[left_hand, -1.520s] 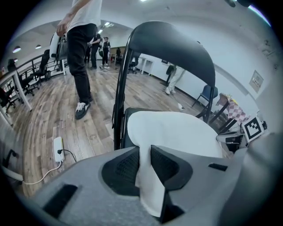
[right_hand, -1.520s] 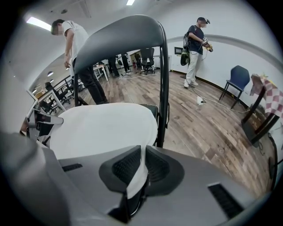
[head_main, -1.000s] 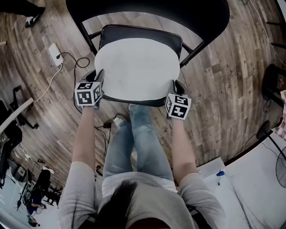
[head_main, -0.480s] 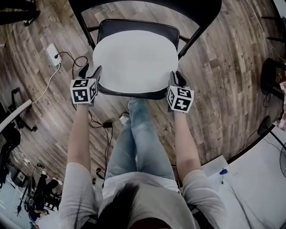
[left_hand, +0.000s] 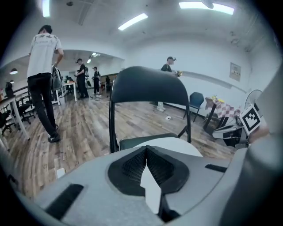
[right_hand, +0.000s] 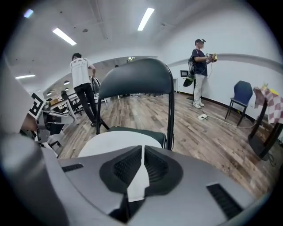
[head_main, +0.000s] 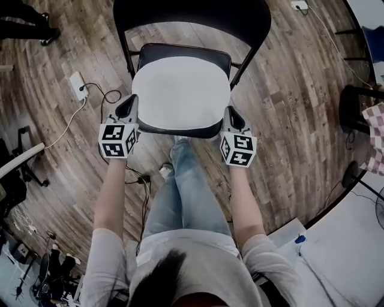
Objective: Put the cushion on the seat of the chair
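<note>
- Already the white, rounded flat cushion (head_main: 180, 90) lies on the seat (head_main: 180, 50) of the black metal folding chair (head_main: 192, 15). It covers nearly all of the seat, leaving a dark strip along the back edge and a thinner one along the front edge.
- By the seat's front left corner is the left hand-held gripper (head_main: 127, 107), pointing toward the curved backrest (left_hand: 148, 86). Its jaws have just been closing and now meet, with nothing between them.
- By the front right corner is the right hand-held gripper (head_main: 231, 115), aimed the same way, its jaws pressed together and empty.
- Both gripper views look past the closed jaws onto the cushion, with the backrest beyond it.
- Under the chair is a brown wood-plank floor (head_main: 288, 108). A white power strip (head_main: 78, 86) with its cable lies on it, off the seat's left edge.
- Just before the seat's front edge are the person's legs in blue jeans (head_main: 180, 186).
</note>
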A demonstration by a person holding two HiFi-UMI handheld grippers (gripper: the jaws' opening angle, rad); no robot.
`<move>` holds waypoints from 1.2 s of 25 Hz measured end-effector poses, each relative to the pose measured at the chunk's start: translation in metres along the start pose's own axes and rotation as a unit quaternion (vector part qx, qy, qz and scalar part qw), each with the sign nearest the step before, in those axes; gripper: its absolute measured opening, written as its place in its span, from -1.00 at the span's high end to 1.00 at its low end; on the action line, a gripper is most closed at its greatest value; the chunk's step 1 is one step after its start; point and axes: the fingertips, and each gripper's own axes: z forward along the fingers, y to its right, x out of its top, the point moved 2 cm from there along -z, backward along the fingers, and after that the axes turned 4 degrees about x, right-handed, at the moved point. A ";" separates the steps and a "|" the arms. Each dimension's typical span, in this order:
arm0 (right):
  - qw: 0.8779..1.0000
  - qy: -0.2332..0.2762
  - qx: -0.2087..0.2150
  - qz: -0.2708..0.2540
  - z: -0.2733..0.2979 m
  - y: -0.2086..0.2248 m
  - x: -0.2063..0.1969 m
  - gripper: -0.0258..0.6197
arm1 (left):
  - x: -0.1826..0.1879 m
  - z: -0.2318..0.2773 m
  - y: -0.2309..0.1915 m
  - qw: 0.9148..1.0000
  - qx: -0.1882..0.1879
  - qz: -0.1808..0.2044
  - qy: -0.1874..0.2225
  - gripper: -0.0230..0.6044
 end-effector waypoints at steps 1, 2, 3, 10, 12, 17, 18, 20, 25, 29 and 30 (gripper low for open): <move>1.000 0.008 0.002 -0.006 -0.007 -0.004 0.008 0.84 | 0.008 -0.007 0.002 1.000 -0.002 -0.003 0.012 0.89; 1.000 0.015 0.003 -0.011 -0.014 -0.008 0.016 0.84 | 0.016 -0.014 0.003 1.000 -0.004 -0.005 0.023 0.89; 1.000 0.023 0.003 -0.014 -0.021 -0.011 0.024 0.84 | 0.023 -0.021 0.005 0.999 -0.006 -0.005 0.031 0.89; 0.998 0.062 0.007 -0.018 -0.074 -0.040 0.070 0.84 | 0.052 -0.079 0.016 0.998 -0.016 0.001 0.064 0.89; 0.997 0.071 0.010 -0.024 -0.087 -0.047 0.082 0.84 | 0.063 -0.095 0.019 0.997 -0.018 -0.002 0.076 0.89; 0.994 0.095 0.010 -0.046 -0.123 -0.070 0.111 0.84 | 0.090 -0.137 0.022 0.994 -0.022 0.003 0.108 0.89; 0.994 0.101 0.010 -0.048 -0.130 -0.074 0.117 0.84 | 0.097 -0.145 0.022 0.993 -0.023 0.001 0.114 0.89; 0.992 0.111 0.011 -0.052 -0.144 -0.082 0.128 0.84 | 0.107 -0.160 0.024 0.992 -0.024 -0.002 0.125 0.89; 0.988 0.142 0.007 -0.056 -0.183 -0.093 0.153 0.84 | 0.133 -0.195 0.035 0.988 -0.029 0.008 0.154 0.89; 0.985 0.162 0.002 -0.066 -0.209 -0.102 0.167 0.84 | 0.152 -0.219 0.042 0.983 -0.039 0.008 0.178 0.89; 0.984 0.167 0.001 -0.069 -0.215 -0.105 0.171 0.84 | 0.156 -0.225 0.043 0.982 -0.042 0.007 0.184 0.89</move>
